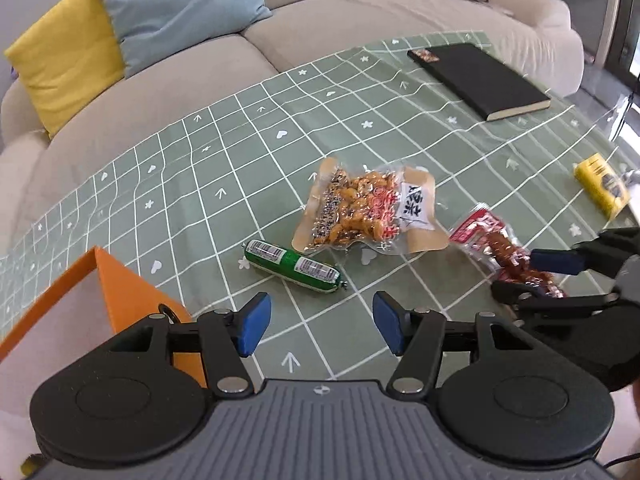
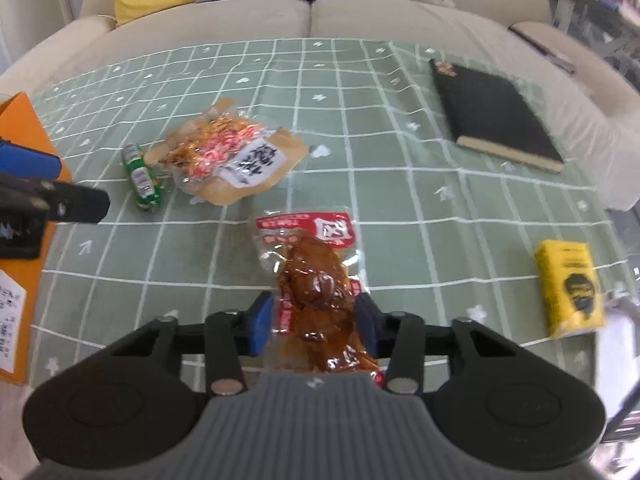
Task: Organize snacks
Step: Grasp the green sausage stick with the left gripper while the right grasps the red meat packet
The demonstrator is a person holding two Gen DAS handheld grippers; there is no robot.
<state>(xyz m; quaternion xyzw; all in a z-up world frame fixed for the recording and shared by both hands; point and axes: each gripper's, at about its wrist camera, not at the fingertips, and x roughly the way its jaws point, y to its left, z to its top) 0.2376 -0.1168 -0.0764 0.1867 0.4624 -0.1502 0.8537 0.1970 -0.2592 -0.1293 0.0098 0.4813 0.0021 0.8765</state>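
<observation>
A red-and-clear packet of brown meat snack (image 2: pixel 312 276) lies on the green grid cloth between the blue pads of my right gripper (image 2: pixel 314 322), which close on its near end. In the left wrist view the same packet (image 1: pixel 492 240) lies at the right with the right gripper (image 1: pixel 532 276) on it. My left gripper (image 1: pixel 318 322) is open and empty above the cloth. A green sausage (image 1: pixel 294 266) lies just ahead of it, and a tan packet of orange snacks (image 1: pixel 366 210) lies beyond. An orange box (image 1: pixel 120 284) stands at the left.
A black notebook (image 2: pixel 494 112) lies at the far right of the table. A yellow tissue pack (image 2: pixel 570 292) lies at the right edge. A beige sofa (image 2: pixel 360 16) with a yellow cushion (image 1: pixel 64 76) and a blue cushion (image 1: pixel 176 8) runs behind the table.
</observation>
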